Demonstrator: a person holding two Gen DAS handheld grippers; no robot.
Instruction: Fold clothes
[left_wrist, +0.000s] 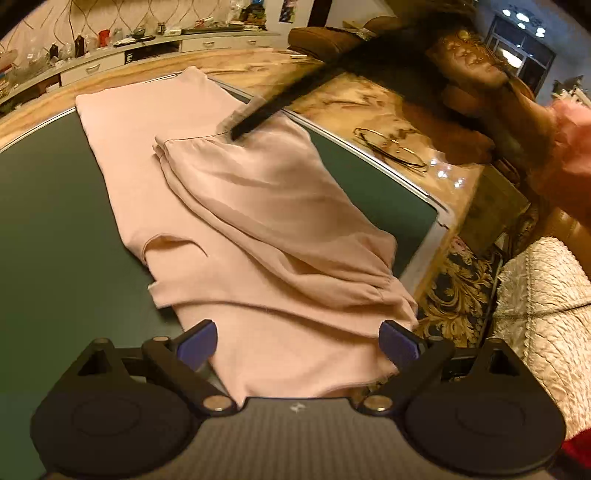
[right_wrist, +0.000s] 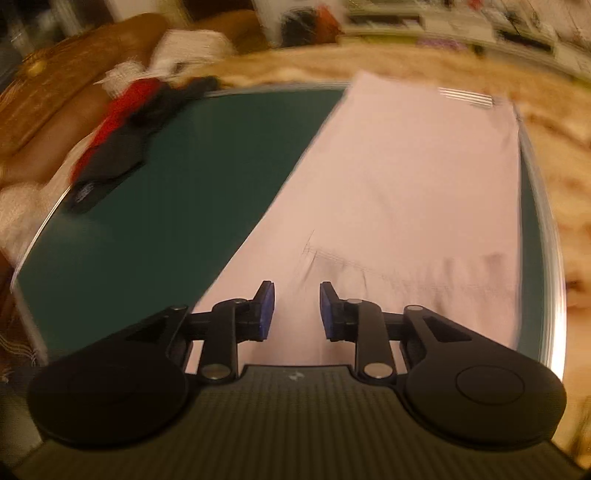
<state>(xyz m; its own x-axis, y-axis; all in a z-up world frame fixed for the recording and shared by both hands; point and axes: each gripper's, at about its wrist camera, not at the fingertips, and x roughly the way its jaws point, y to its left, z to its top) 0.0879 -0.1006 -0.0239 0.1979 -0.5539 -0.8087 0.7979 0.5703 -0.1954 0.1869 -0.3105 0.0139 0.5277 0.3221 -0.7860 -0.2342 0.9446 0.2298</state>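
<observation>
Pale pink soft-fabric garment lies part-folded on dark green metal-edged desk.
Sleeve folded over body. Left gripper over near hem, jaws wide open, holding nothing. Right gripper above garment, jaws partly open, empty; view blurred. Thin-framed glasses beside desk on marble surface.

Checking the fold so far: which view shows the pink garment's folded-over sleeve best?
The left wrist view: the pink garment is sharp, its sleeve laid across it. The right wrist view shows it motion-blurred, folds barely readable.
</observation>
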